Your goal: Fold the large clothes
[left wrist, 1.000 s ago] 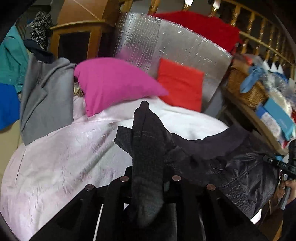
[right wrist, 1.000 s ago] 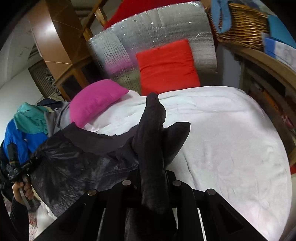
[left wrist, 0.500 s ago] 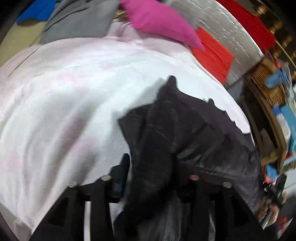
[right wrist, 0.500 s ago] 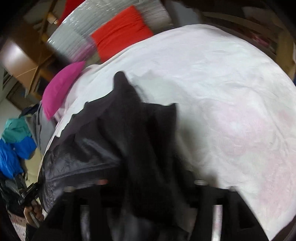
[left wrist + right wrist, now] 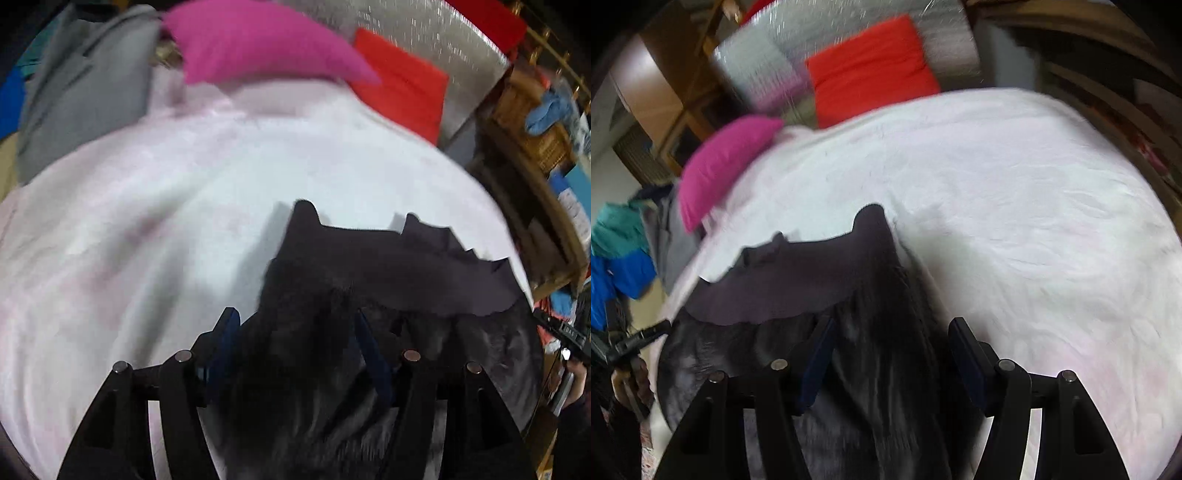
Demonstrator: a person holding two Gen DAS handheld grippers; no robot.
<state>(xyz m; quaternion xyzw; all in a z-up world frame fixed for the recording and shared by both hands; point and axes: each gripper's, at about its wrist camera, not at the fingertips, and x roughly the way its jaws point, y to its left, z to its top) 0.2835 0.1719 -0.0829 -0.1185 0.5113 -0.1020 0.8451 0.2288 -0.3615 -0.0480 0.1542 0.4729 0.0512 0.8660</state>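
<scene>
1. On the near edge of the bed (image 5: 155,221), I see the dark jacket (image 5: 388,273) spread flat, its collar end toward the middle of the pale bedspread.
2. My left gripper (image 5: 295,332) has its fingers spread wide, with jacket fabric lying loose between them; I cannot tell if either finger touches it.
3. My right gripper (image 5: 890,339) is likewise wide apart over the jacket's (image 5: 820,280) right side, clamping nothing.
4. At the far edge of the bed, a pink pillow (image 5: 258,48) lies just beside a red cushion (image 5: 402,85), which leans on a silver panel (image 5: 424,33).
5. Off the bed's left edge, grey clothing (image 5: 81,85) hangs.
</scene>
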